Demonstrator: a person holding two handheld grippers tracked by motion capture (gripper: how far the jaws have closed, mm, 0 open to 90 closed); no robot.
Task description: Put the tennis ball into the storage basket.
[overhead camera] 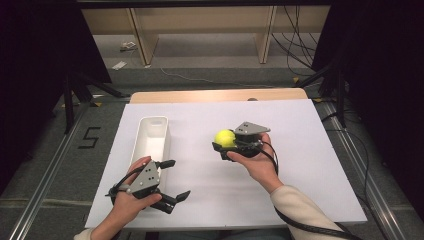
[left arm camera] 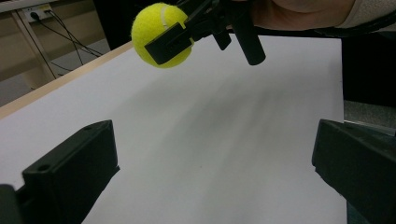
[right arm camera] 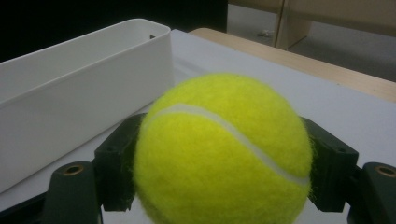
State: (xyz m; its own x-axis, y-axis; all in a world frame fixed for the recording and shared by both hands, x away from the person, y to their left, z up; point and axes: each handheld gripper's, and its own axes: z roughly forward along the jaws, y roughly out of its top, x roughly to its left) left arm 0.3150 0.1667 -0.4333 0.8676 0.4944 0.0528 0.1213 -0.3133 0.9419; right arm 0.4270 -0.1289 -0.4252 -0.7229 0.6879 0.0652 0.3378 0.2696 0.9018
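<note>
A yellow tennis ball [overhead camera: 225, 138] is held off the white sheet near the table's middle, with my right gripper [overhead camera: 224, 141] shut on it. In the right gripper view the ball [right arm camera: 224, 149] sits clamped between the two black jaws, close to the lens. The left gripper view shows the same ball [left arm camera: 156, 33] raised above the sheet. A long white bin [overhead camera: 151, 141] lies to the ball's left, and its wall [right arm camera: 70, 93] runs beside the ball. My left gripper [overhead camera: 174, 180] rests near the table's front left, open, with nothing between its jaws.
A white sheet [overhead camera: 300, 150] covers most of the wooden table [overhead camera: 200, 95]. Black frames and cables stand on the floor at both sides. A wooden shelf unit stands beyond the far edge.
</note>
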